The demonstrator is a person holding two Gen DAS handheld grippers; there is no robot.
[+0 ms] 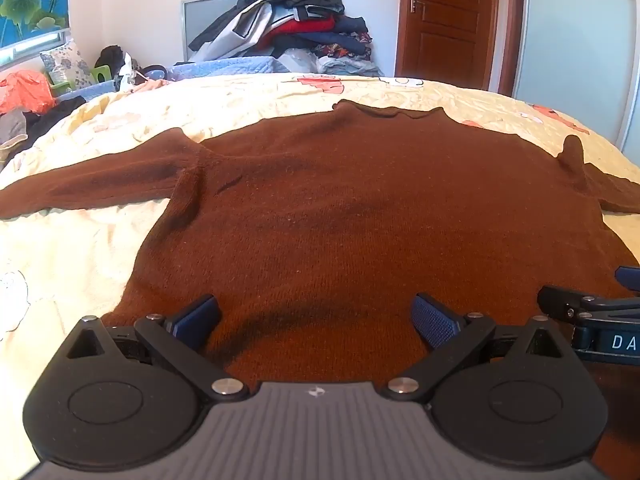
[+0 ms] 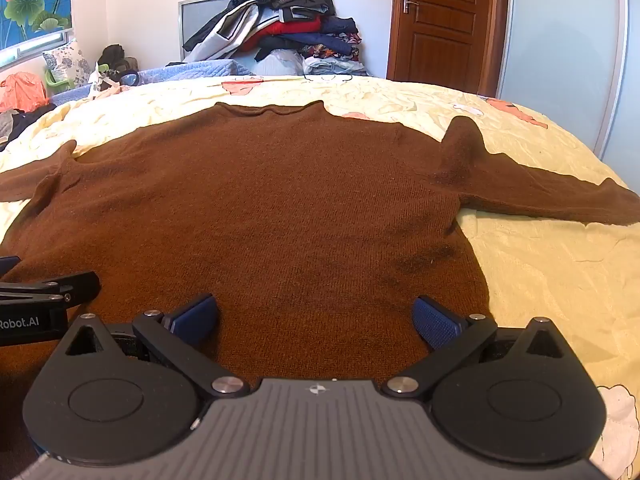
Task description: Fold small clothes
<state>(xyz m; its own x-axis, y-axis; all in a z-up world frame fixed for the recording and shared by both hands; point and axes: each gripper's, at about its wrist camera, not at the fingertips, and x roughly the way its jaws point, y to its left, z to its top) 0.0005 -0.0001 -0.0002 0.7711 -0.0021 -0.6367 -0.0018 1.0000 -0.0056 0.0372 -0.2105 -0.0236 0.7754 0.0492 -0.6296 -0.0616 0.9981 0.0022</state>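
Since the brown sweater [image 1: 340, 208] lies flat on the bed [image 1: 60, 264], sleeves spread, and looks soft, limp and stretchy, I judge that my left hand-held gripper [image 1: 316, 320] and right hand-held gripper [image 2: 316, 320], both released above its hem, should pinch the hem corners.

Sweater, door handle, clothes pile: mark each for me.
sweater [image 2: 280, 208], right wrist view, middle of its body
door handle [image 2: 409, 2], right wrist view, on the lever
clothes pile [image 1: 296, 20], left wrist view, middle of the heap
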